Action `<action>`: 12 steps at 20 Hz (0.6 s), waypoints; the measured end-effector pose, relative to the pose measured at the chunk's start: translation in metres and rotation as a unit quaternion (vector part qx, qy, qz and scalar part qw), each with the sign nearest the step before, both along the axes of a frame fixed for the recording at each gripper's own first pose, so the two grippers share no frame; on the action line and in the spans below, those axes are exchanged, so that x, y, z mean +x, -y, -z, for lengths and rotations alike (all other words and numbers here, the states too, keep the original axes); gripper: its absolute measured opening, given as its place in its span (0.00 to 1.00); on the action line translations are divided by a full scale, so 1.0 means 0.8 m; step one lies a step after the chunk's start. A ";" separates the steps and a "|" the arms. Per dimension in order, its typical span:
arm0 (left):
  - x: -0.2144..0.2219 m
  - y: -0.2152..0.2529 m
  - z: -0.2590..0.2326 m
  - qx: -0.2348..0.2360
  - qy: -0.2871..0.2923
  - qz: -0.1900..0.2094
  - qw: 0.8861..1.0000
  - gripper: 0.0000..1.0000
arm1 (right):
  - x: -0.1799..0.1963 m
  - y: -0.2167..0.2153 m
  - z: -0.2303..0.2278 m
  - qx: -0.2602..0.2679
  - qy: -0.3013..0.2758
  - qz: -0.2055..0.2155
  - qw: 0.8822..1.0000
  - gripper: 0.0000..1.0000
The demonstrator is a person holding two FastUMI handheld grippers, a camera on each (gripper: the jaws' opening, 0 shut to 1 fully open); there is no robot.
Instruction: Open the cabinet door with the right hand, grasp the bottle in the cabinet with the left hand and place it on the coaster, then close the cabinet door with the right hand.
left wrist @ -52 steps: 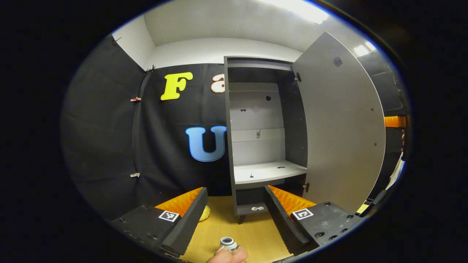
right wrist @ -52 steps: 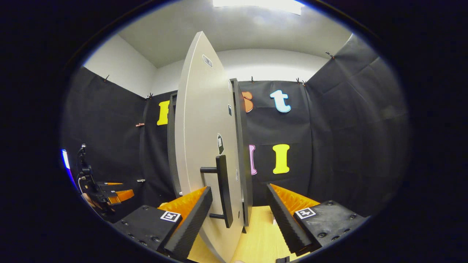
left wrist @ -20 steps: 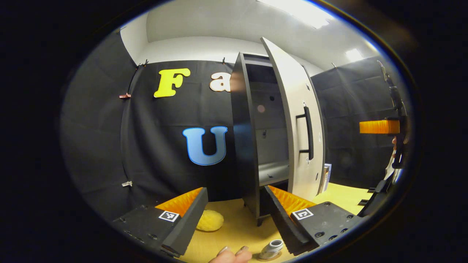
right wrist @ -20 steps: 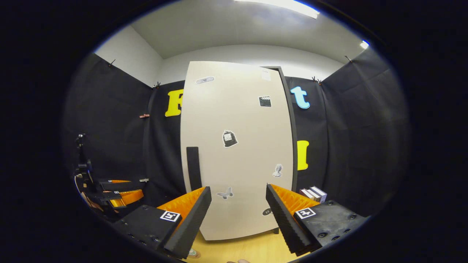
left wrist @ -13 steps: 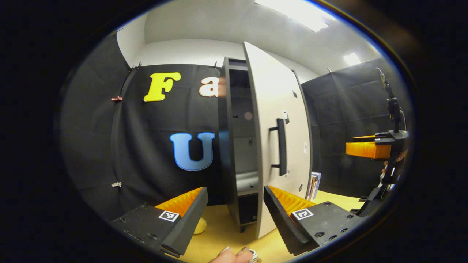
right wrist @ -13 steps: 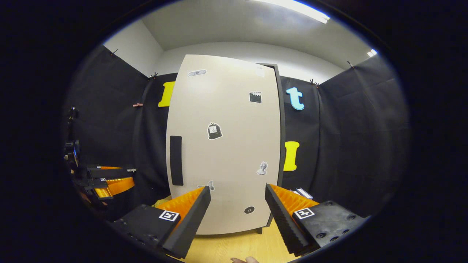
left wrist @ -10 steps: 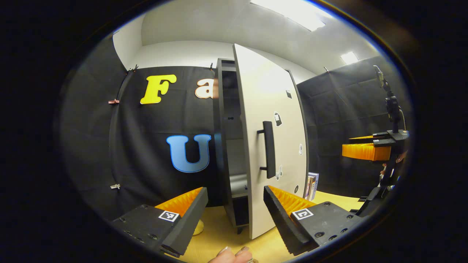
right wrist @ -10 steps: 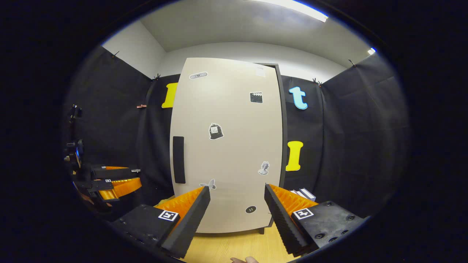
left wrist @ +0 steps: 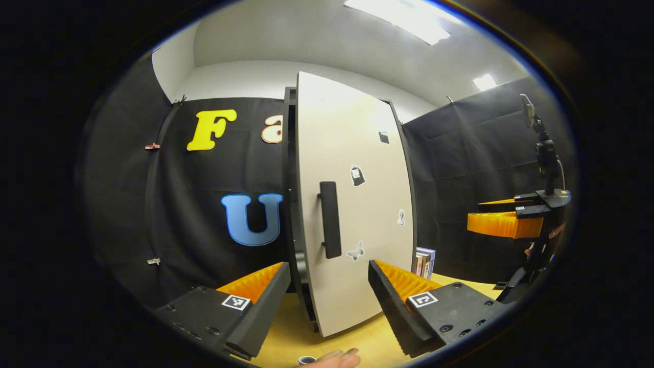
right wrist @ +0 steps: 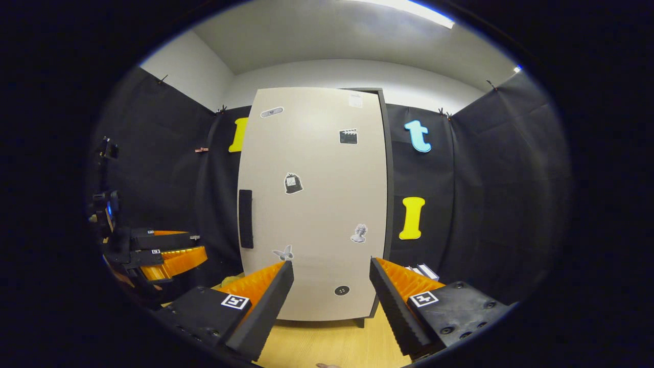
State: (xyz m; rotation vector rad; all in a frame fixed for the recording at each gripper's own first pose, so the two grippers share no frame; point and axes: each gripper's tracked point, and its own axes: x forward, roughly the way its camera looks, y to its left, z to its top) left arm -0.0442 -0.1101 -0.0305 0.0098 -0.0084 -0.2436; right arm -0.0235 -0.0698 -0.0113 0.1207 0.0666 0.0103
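Jaws on our right gripper point(right wrist: 329, 294) stand wide apart with nothing between them, backed off from the cabinet door point(right wrist: 311, 204), which looks shut or nearly so against its frame. We judge the closing push done, hence the clearance. Our left gripper point(left wrist: 327, 301) is likewise spread and empty, facing the handle point(left wrist: 330, 220). A bottle top point(left wrist: 306, 360) peeks at the lower edge on the table point(left wrist: 357, 342); we cannot make out the coaster.

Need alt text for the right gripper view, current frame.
A pale cabinet door dotted with small stickers faces the camera, shut or nearly so, its dark handle near its left edge. The right gripper sits open and empty in the foreground, short of the door. The left gripper shows far left above the wooden tabletop.
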 end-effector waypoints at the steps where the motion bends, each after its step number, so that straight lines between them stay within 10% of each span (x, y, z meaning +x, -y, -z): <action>1: -0.001 0.004 0.000 0.002 0.000 0.000 1.000 0.96 | 0.001 -0.001 0.000 0.003 -0.001 -0.005 1.000 0.98; 12: -0.006 0.022 -0.002 -0.003 0.004 -0.003 1.000 0.96 | -0.005 0.013 -0.013 0.012 0.010 -0.014 1.000 0.98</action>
